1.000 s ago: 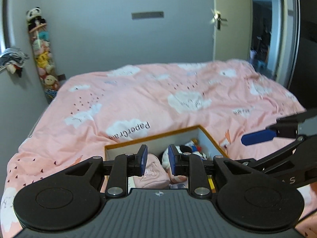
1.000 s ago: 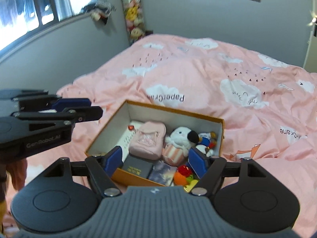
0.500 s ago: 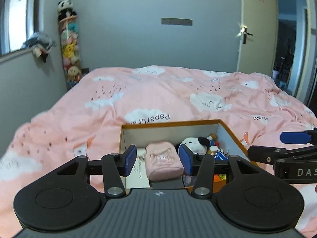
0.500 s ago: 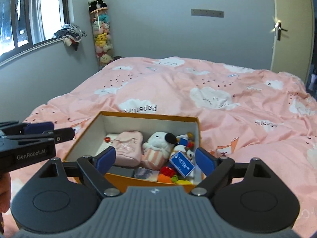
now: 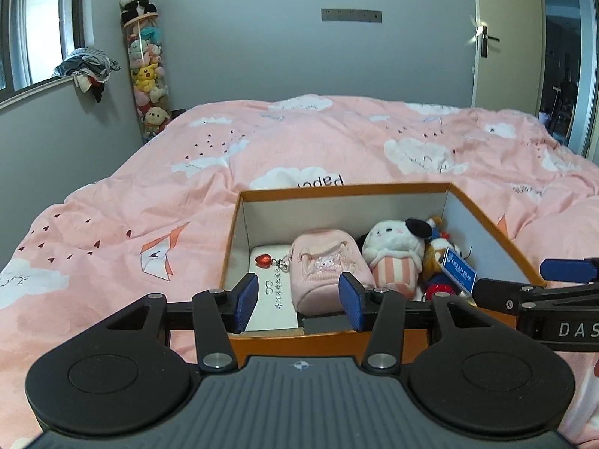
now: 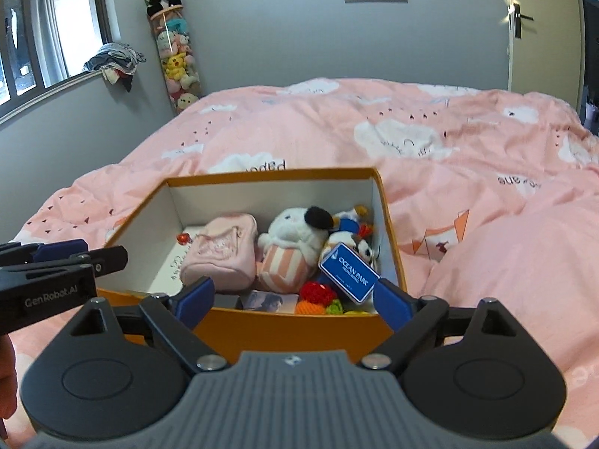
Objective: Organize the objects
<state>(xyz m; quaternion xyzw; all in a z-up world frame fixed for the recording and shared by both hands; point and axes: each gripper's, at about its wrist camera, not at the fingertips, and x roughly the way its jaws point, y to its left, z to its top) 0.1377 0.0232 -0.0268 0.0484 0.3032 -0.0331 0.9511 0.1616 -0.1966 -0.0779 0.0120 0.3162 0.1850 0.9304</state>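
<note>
Left tool [image 5: 297, 299] open, empty, before box [image 5: 337, 340] on bed [image 5: 149, 194]. Right tool [image 6: 295, 297] opening wide, empty; pouch [image 6: 224, 254] at 11 o'clock.

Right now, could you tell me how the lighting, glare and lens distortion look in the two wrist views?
Left wrist view: dim, bluish room; daylight comes from the window; a starburst of glare sits on the door handle; the fisheye bows the door frame. Right wrist view: the window is blown out, the same flare marks the door handle, and the orange box and its contents stay sharp.
</note>
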